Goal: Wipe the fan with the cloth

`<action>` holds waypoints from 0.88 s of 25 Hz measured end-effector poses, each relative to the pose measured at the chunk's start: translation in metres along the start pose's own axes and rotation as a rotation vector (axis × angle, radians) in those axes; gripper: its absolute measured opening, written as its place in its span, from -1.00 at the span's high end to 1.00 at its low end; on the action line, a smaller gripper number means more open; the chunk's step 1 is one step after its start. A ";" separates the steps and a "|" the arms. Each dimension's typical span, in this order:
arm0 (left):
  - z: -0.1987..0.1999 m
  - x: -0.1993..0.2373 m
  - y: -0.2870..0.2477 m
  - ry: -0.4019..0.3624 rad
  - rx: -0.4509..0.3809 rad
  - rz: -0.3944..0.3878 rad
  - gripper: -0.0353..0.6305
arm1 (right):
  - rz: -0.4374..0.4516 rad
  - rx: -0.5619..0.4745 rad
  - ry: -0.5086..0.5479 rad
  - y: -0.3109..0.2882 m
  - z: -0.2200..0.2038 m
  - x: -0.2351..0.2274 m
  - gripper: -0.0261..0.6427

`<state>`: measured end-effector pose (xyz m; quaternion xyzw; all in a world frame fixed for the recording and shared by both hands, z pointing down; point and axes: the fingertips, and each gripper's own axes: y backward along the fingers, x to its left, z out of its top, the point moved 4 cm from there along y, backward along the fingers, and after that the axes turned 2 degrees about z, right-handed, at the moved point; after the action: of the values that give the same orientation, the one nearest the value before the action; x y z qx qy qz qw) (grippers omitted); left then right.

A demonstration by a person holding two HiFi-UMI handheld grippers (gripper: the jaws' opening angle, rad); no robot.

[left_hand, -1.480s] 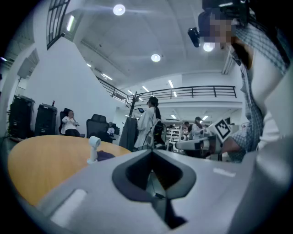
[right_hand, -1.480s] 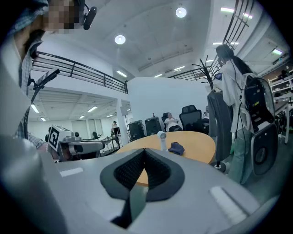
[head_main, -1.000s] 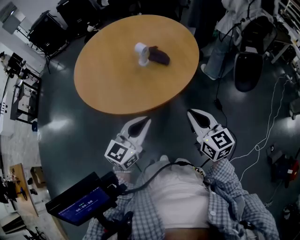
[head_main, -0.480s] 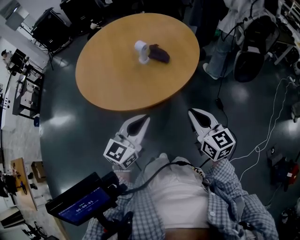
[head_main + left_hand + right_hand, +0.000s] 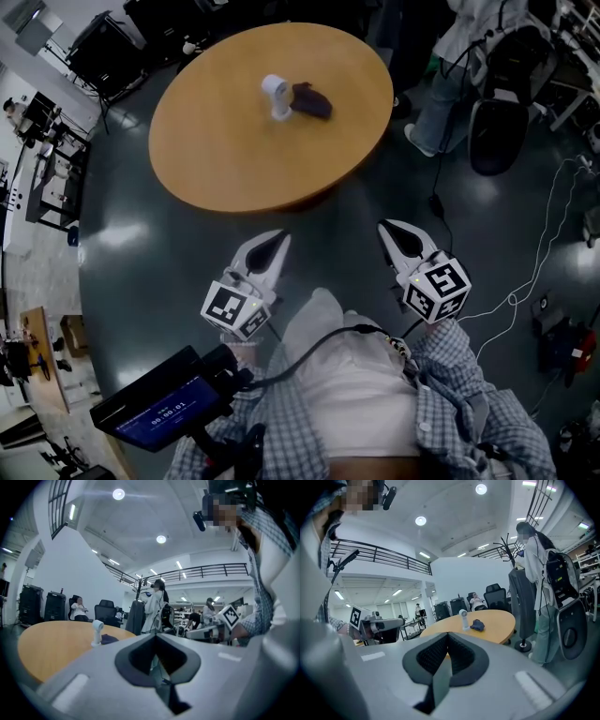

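The left tongs (image 5: 277, 238) and right tongs (image 5: 385, 228) are held pressed together and empty, short of the round worktop (image 5: 225, 150). Well ahead of them the white fan (image 5: 275, 96) is stood upright, with the dark cloth (image 5: 310, 99) laid just beside it, on the right tongs' side.

The handheld fan (image 5: 275, 94) is white, the cloth (image 5: 311, 99) dark blue-purple, the round table (image 5: 234, 159) warm orange-brown. The floor (image 5: 141, 253) is dark grey-green, and the person's shirt (image 5: 459, 394) is blue-and-white checked.
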<state>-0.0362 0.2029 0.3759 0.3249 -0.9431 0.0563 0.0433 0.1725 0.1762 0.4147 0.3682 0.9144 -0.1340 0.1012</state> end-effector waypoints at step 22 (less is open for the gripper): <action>0.009 0.115 -0.080 -0.013 0.021 -0.038 0.89 | -0.053 -0.019 -0.018 -0.116 0.059 -0.050 0.91</action>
<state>-0.0775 0.0693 0.3868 0.3434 -0.9364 0.0632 0.0347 0.1317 0.0450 0.3931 0.3419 0.9241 -0.1314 0.1093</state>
